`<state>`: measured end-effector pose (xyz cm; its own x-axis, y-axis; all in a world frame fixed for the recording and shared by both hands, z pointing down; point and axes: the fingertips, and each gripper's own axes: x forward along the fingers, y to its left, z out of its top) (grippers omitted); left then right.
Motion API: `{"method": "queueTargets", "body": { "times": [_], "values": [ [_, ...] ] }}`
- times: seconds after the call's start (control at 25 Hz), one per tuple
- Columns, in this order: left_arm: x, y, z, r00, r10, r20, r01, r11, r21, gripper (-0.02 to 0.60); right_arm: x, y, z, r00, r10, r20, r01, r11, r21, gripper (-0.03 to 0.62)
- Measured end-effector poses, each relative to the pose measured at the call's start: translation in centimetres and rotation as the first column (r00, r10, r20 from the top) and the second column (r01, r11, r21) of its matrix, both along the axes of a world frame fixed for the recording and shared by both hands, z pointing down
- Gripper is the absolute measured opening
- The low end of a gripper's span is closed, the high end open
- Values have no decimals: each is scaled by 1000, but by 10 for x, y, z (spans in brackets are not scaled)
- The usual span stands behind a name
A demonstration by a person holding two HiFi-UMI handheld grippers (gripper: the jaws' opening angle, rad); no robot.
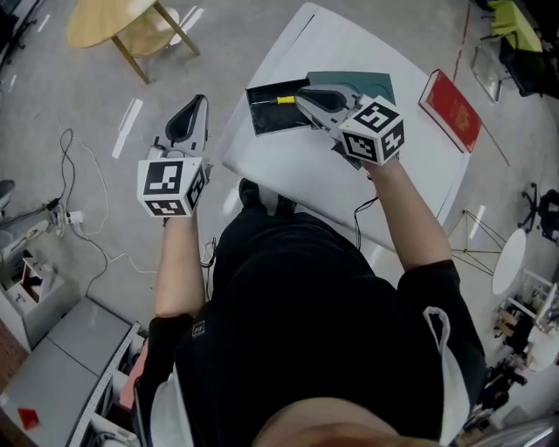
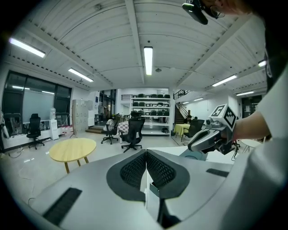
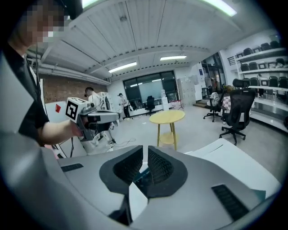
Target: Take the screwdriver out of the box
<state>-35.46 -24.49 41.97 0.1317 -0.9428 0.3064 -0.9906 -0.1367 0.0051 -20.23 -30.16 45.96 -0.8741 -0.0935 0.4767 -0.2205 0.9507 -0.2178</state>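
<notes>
An open black box lies on the white table, with its teal lid behind my right gripper. Inside the box lies the screwdriver, its yellow handle showing. My right gripper hovers just right of that handle, jaws shut with nothing between them; in the right gripper view its tips point down at the box's dark inside. My left gripper hangs over the floor left of the table, shut and empty, its pads meeting.
A red folder lies at the table's right end. A round yellow table stands on the floor at the far left, with cables and a grey cabinet nearer. Office chairs and shelves stand farther off.
</notes>
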Motion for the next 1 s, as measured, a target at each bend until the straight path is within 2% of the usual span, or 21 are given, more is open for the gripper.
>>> {"method": "queueTargets", "body": {
  "times": [0.16, 0.24, 0.4, 0.48, 0.6, 0.68, 1.0],
  "values": [
    [-8, -11, 10, 999, 25, -25, -25, 1000, 1, 17, -18, -4, 29, 985, -75, -154, 84, 995, 48, 42],
    [-10, -13, 15, 999, 35, -35, -35, 999, 1, 17, -25, -4, 46, 966, -110, -235, 129, 990, 64, 114],
    [-19, -14, 25, 998, 38, -50, -39, 999, -3, 17, -36, -4, 76, 918, -158, -365, 205, 974, 92, 118],
    [-23, -15, 31, 998, 44, -53, -45, 999, -8, 17, -40, -6, 90, 885, -180, -430, 252, 961, 117, 120],
    [-28, -15, 44, 997, 54, -59, -55, 998, -20, 17, -43, -9, 115, 815, -222, -535, 356, 921, 160, 120],
    [-33, -15, 49, 997, 46, -69, -48, 999, -24, 17, -46, -11, 131, 771, -252, -585, 412, 898, 156, 123],
    [-51, -9, 64, 996, 6, -92, -11, 999, -50, 17, -47, -16, 172, 646, -310, -698, 502, 861, 83, 133]
  ]
}}
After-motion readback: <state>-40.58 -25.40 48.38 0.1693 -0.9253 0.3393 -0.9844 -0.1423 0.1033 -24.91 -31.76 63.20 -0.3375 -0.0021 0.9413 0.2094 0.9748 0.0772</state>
